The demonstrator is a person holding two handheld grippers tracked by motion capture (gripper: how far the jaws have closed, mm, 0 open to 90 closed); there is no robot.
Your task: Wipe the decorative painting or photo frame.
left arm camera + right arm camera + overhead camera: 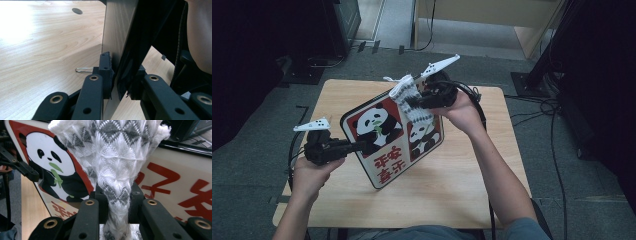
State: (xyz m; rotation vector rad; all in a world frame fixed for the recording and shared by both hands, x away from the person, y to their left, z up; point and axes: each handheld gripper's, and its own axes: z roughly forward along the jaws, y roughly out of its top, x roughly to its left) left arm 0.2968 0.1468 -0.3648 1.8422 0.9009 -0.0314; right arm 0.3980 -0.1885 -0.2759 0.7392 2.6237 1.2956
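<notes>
Two grippers are engaged: the left gripper [354, 146] is clamped on the left edge of a panda sign board [387, 150], which is held tilted above the wooden table [452, 200]. The right gripper [117, 202] is closed on a white-and-grey knitted cloth [112, 162] bunched against the board's upper face. Any wiping stroke would probably run down the board's long axis, away from the right gripper toward the lower corner.

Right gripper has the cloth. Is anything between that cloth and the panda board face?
Nothing visible is. The right gripper is shut on the knitted cloth, which hangs directly in front of the panda board face. The left gripper clamps the board's edge off to the side, away from the cloth.
</notes>
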